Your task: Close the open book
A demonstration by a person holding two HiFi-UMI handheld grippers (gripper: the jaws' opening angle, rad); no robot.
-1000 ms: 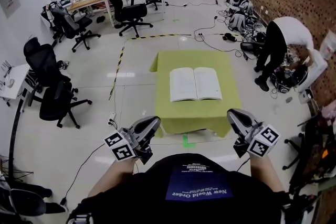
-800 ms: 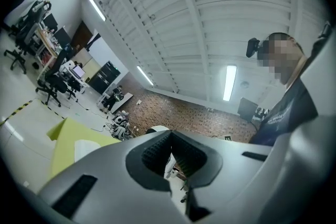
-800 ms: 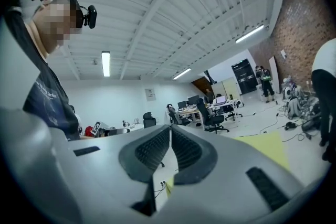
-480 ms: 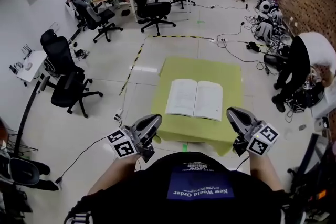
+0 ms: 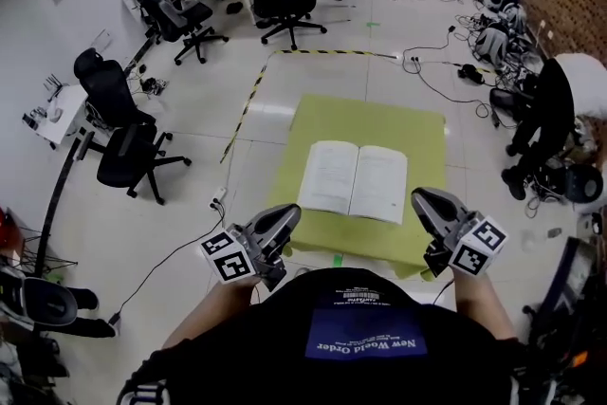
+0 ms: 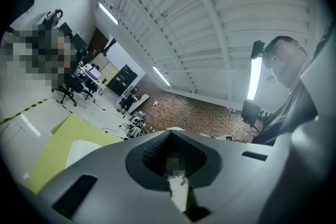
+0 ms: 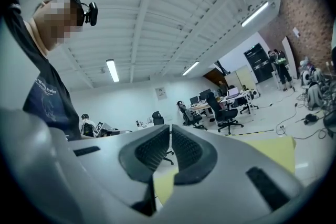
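Both the left gripper (image 5: 285,217) and right gripper (image 5: 423,200) are clenched empty, short of the open book (image 5: 354,180). Approach step is in hand. Next move: lift one half and fold it onto the other.

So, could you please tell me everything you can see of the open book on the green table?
The book lies flat, face up and wide open on the yellow-green table, near the middle, a little towards the person. Two white paper pages show, split by a darker crease that runs away from the person, slightly skewed to the table's edges. The print is too small to read. Only the table touches it.
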